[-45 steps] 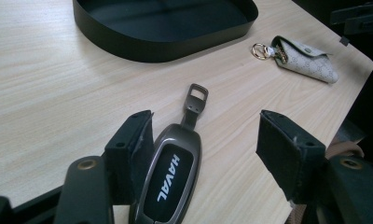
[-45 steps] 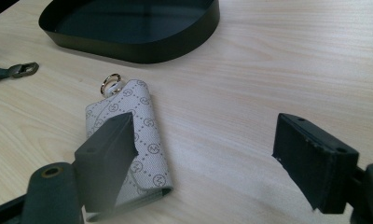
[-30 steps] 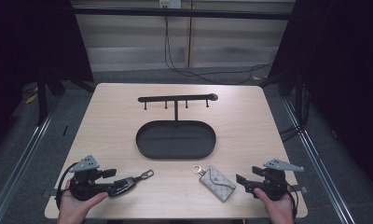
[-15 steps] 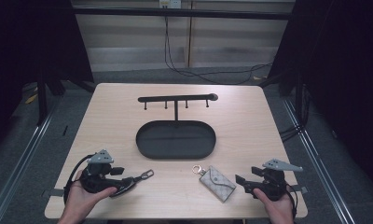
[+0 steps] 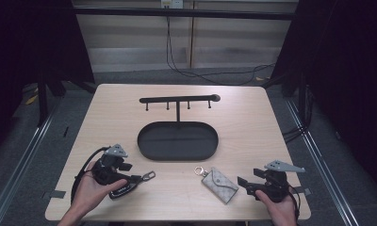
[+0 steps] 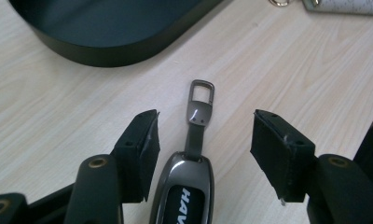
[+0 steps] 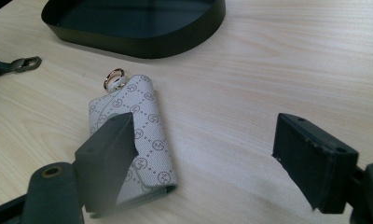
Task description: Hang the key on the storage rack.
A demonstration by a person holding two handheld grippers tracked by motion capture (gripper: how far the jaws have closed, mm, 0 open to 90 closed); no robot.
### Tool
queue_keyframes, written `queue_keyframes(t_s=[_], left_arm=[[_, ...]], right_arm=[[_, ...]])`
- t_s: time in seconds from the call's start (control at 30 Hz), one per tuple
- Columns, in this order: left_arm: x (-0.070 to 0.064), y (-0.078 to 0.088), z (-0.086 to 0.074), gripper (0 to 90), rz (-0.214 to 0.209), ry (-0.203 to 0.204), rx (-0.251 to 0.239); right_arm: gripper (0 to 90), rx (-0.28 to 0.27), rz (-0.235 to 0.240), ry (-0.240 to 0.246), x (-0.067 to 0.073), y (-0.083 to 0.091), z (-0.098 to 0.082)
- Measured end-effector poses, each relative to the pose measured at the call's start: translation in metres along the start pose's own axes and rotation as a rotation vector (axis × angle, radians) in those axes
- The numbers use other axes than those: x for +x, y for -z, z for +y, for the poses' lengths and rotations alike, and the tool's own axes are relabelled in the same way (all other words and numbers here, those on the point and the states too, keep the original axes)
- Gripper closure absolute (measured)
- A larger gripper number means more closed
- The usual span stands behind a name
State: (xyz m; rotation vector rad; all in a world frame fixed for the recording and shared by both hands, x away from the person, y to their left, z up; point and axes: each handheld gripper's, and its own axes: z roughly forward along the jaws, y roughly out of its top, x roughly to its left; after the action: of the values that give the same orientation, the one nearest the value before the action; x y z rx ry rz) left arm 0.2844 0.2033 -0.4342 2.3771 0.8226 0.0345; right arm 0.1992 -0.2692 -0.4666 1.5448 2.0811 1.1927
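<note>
A dark key fob [image 6: 187, 186] with a strap and metal clasp [image 6: 202, 93] lies flat on the wooden table [image 5: 252, 132]. My left gripper [image 6: 205, 123] is open and straddles the fob, its pads clear of it on both sides. In the high view the left gripper [image 5: 129, 182] sits at the front left, with the fob's clasp [image 5: 149, 175] pointing right. A grey patterned key pouch [image 7: 145, 135] with a gold ring [image 7: 113, 77] lies at the front right. My right gripper [image 7: 205, 126] is open, its left jaw over the pouch's edge. The right gripper [image 5: 243, 184] faces the pouch [image 5: 219, 184].
A black oval tray [image 5: 177, 159] sits mid-table, and a post rises from it to a black bar with several hooks [image 5: 177, 100]. The tray's wall [image 6: 128, 49] is just beyond the fob and the pouch [image 7: 138, 44]. Table edges lie close behind both hands.
My left gripper has moved right and a little away from the front edge, bringing its jaws around the key fob. The fob, the pouch and the right gripper have stayed put.
</note>
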Motion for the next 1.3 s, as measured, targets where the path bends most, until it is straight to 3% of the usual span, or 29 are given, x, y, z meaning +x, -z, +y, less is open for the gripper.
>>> queue_keyframes(t_s=[0.13,0.4,0.73,1.0,1.13,1.3], left_arm=[[0.003,-0.012,0.002,40.4,0.017,-0.004,0.052],[-0.002,-0.019,0.018,43.7,0.023,-0.04,0.134],[-0.006,-0.037,0.034,51.9,0.031,-0.126,0.275],[-0.007,-0.048,0.042,57.5,0.022,-0.162,0.344],[-0.006,-0.056,0.041,58.5,0.041,-0.181,0.371],[-0.004,-0.062,0.042,60.8,0.048,-0.17,0.391]], right_arm=[[20.9,0.002,0.001,0.0,0.0,0.0,0.0],[21.0,0.005,0.005,0.003,0.001,-0.001,0.0],[20.9,-0.001,0.011,0.006,0.001,-0.001,0.0],[20.9,0.002,0.012,0.005,0.001,-0.001,0.0],[20.9,0.003,0.014,0.011,0.001,-0.001,0.0],[20.9,0.003,0.014,0.009,0.001,-0.002,0.0]])
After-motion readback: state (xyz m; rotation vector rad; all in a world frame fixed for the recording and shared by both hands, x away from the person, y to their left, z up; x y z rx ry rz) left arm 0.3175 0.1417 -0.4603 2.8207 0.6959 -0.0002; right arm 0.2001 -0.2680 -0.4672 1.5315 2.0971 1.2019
